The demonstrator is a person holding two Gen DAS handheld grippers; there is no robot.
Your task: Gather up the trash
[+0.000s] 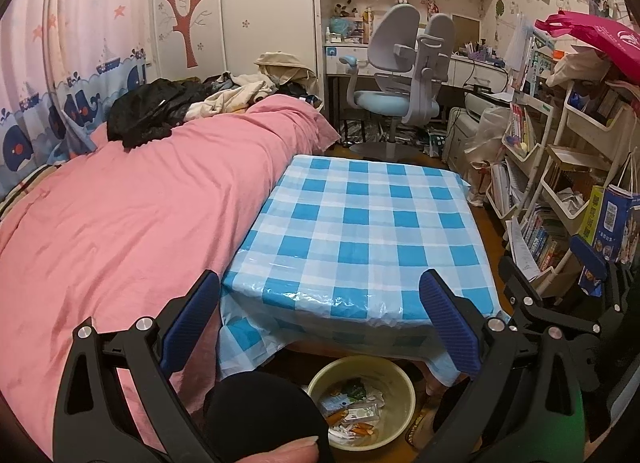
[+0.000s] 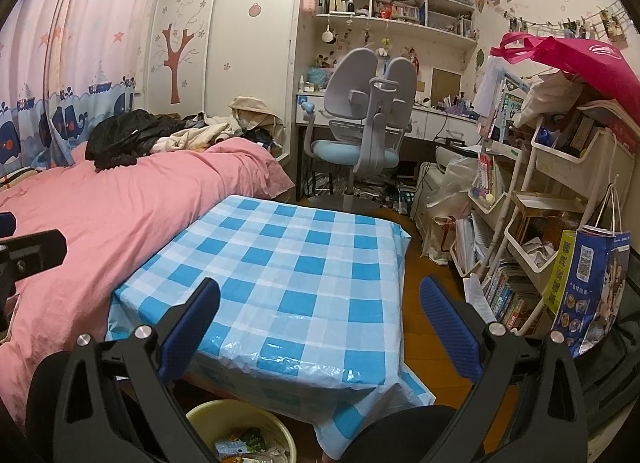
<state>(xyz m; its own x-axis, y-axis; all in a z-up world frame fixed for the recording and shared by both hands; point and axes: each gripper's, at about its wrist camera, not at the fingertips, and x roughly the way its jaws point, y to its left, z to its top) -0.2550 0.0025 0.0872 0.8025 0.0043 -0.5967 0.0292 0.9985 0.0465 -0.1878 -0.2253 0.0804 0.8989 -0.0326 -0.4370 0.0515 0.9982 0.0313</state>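
Both tools, left tool (image 1: pixel 320 319) and right tool (image 2: pixel 320 327), hang spread wide and empty above the bare checked counter (image 1: pixel 360 223). The trash (image 1: pixel 352 411) lies in the yellow bin (image 1: pixel 404 387) below its near edge, so you appear finished

Your tabletop (image 1: pixel 360 223) wears a blue-and-white checked plastic cloth (image 2: pixel 288 275), otherwise bare. On the floor (image 2: pixel 424 315) at its near edge stands a yellowish bin (image 1: pixel 400 383) holding wrappers (image 1: pixel 352 411).
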